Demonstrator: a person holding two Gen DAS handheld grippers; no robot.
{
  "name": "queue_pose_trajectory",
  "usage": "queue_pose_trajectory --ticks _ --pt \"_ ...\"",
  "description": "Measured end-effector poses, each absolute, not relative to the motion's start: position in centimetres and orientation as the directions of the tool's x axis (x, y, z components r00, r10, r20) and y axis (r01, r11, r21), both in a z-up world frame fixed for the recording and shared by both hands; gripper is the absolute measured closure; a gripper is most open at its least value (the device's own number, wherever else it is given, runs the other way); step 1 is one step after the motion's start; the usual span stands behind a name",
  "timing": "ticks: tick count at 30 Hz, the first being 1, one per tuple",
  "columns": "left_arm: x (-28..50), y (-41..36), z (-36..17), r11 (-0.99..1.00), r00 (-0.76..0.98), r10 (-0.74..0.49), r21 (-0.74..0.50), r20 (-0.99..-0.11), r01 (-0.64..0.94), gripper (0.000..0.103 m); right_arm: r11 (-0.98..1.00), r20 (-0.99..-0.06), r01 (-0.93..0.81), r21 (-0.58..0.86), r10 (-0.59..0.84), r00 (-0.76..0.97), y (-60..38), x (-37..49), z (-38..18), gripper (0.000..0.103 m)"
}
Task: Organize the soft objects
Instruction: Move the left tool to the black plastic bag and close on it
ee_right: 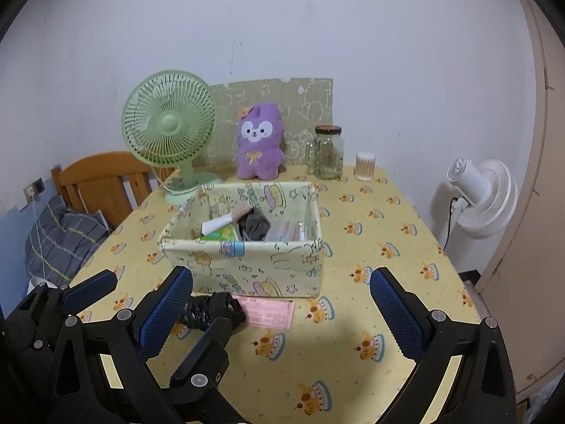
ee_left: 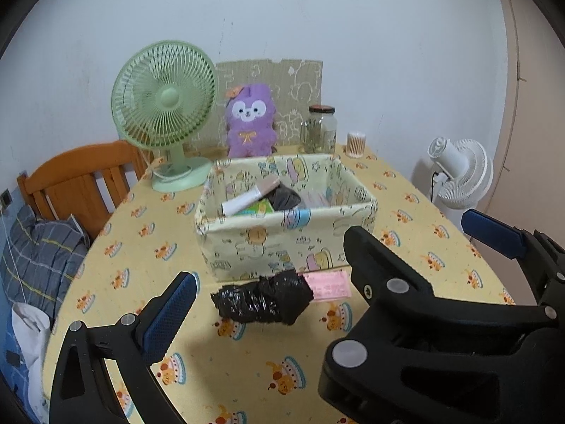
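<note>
A crumpled black plastic bundle (ee_left: 263, 298) (ee_right: 212, 309) lies on the yellow tablecloth, just in front of a printed fabric box (ee_left: 282, 243) (ee_right: 247, 265). A flat pink packet (ee_left: 328, 284) (ee_right: 270, 312) touches its right end. The box holds a white tube, a green pack, dark cloth and pink packs. A purple plush toy (ee_left: 250, 120) (ee_right: 259, 141) sits upright behind the box. My left gripper (ee_left: 279, 293) hangs open near the bundle and grips nothing. My right gripper (ee_right: 282, 275) (ee_left: 416, 226) is open and empty beside it, and hides the left gripper's right finger.
A green desk fan (ee_left: 164, 106) (ee_right: 169, 120) stands back left. A glass jar (ee_right: 328, 152) and a cotton-swab tub (ee_right: 364, 166) stand back right. A wooden chair (ee_left: 81, 183) with plaid cloth is at the left, and a white floor fan (ee_right: 483, 198) at the right.
</note>
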State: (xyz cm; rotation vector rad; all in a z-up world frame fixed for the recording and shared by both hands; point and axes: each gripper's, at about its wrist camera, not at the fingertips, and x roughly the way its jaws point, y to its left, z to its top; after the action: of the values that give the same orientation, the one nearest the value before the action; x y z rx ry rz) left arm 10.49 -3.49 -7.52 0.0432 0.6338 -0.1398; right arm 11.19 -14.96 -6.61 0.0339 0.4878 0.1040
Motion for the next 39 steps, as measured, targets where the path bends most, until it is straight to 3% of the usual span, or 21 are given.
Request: queue_pose_trajectory --ticks 18,27,39 --pt "14.2 -1.8 -13.4 0.996 0.707 -0.072 -0.015 -0.704 0.086 0.005 0.991 -0.556 -0.098 0.095 0.135 0.82 -14.4 14.7 -12.2 0.002" --pt "15.7 -2.3 -14.7 0.995 0.696 -0.067 0.005 -0.715 0.102 0.008 0.99 -0.596 -0.075 0.122 0.134 0.792 -14.9 16.3 -13.8 0.002" --pt "16.5 -2.5 -15.2 0.991 0.683 -0.096 -0.004 -0.724 0.136 0.047 0.989 -0.629 -0.07 0.13 0.136 0.765 -14.9 17.6 -14.6 0.003"
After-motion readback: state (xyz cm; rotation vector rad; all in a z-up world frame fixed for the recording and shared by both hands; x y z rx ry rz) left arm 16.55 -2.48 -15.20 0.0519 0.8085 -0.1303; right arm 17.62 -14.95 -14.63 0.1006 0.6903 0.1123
